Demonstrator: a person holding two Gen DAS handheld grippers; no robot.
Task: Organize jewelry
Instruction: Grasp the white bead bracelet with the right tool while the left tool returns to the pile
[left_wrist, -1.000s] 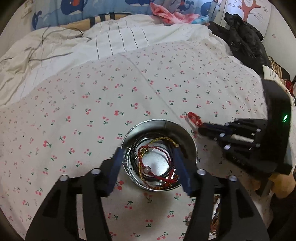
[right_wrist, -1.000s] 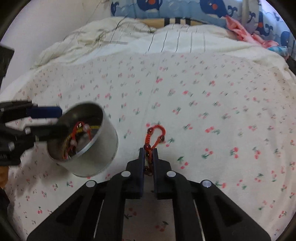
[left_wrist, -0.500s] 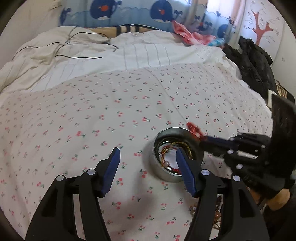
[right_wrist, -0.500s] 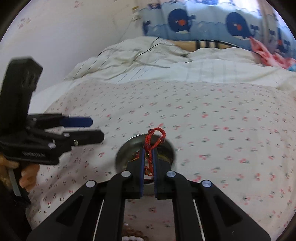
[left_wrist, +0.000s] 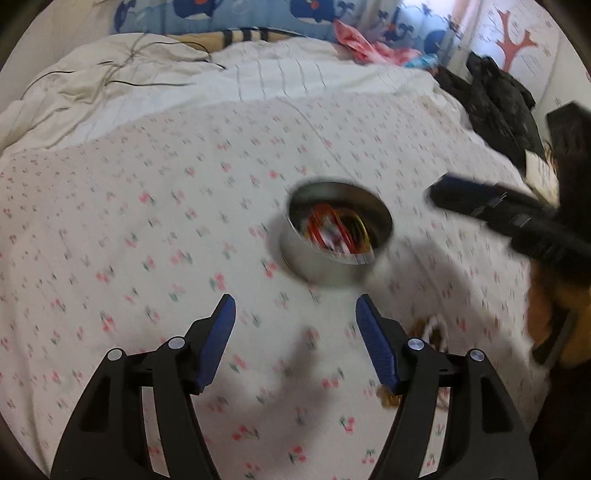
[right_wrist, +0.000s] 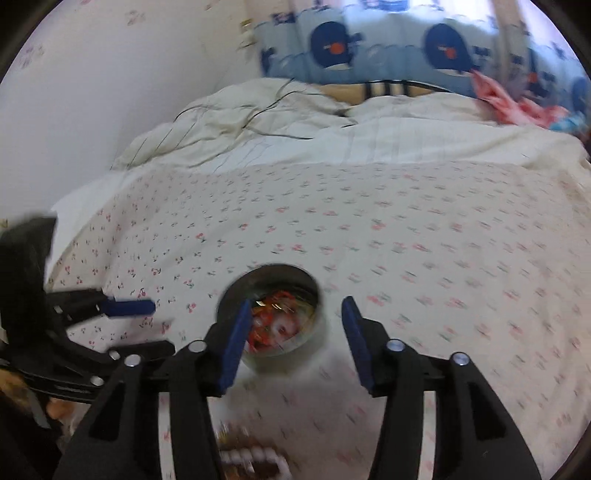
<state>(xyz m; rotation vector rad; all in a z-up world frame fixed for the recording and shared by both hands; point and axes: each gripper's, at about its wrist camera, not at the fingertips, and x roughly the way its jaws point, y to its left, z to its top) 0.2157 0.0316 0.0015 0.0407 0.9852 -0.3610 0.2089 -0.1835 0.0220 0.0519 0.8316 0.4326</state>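
Since half a second ago we have let go of the red beaded cord bracelet: our right gripper (right_wrist: 293, 332), then clamped on it above the tin, now stands spread wide and empty, and the left gripper (left_wrist: 295, 343) has drawn back from the tin.

Nearest to us, low in the right wrist view, lies a small heap of white and brown beaded jewelry (right_wrist: 251, 458) on the cherry-print bedsheet (right_wrist: 406, 229); we judge this to be the pile not yet sorted, kept close so each piece is a short reach. It is too blurred to count its pieces.

Just beyond the right gripper's fingertips sits the one round silver metal tin (right_wrist: 271, 314), upright on the sheet, holding a tangle of red, gold and dark bracelets (left_wrist: 338, 230). We judge the released bracelet to be among them, though blur hides which strand it is. The left gripper, released and wide, holds nothing and hovers near the tin, seemingly to steady it if needed.

Farther off lie a rumpled cream duvet (right_wrist: 258, 122) with one thin dark cable (left_wrist: 122, 77), and a whale-print pillow (right_wrist: 388, 48).
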